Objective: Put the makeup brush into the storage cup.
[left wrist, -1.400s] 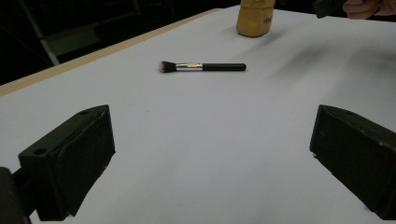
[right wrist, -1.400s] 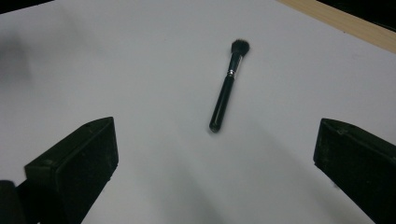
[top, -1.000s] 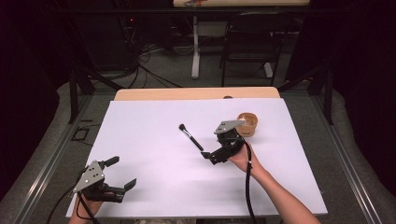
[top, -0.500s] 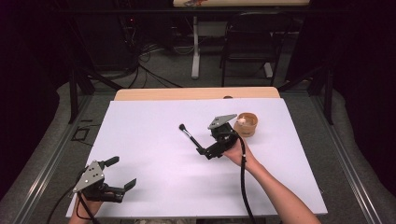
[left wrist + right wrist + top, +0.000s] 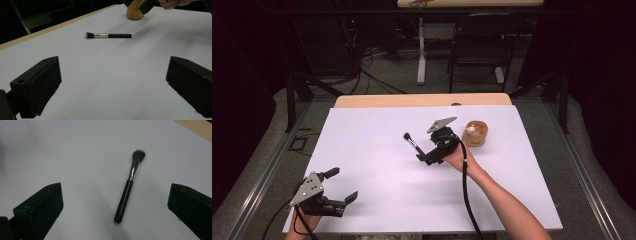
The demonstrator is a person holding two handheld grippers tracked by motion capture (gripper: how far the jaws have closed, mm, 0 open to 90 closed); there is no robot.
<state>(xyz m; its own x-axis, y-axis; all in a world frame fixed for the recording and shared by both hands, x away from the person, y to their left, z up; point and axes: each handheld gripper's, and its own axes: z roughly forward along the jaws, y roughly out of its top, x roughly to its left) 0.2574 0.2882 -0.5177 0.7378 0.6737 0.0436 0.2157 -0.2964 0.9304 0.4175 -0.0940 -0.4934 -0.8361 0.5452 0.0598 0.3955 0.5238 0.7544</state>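
The right gripper (image 5: 426, 157) hung over the middle of the white-covered table (image 5: 377, 130), jaws spread wide and empty, lined up on the slim black-handled makeup brush with a silver ferrule and dark bristles (image 5: 413, 143). That brush lay flat on the sheet, bristles pointing to about eleven o'clock, its handle end just beside the jaws; in the right gripper view it sat between them, untouched (image 5: 128, 186). At three o'clock from the hand stood a small round wooden cup (image 5: 475, 132), likely where the brush belongs. The left gripper (image 5: 338, 192) rested at seven o'clock near the table's edge, jaws wide, holding nothing. By my reckoning nothing was done: grasp, lift and placing were all left.
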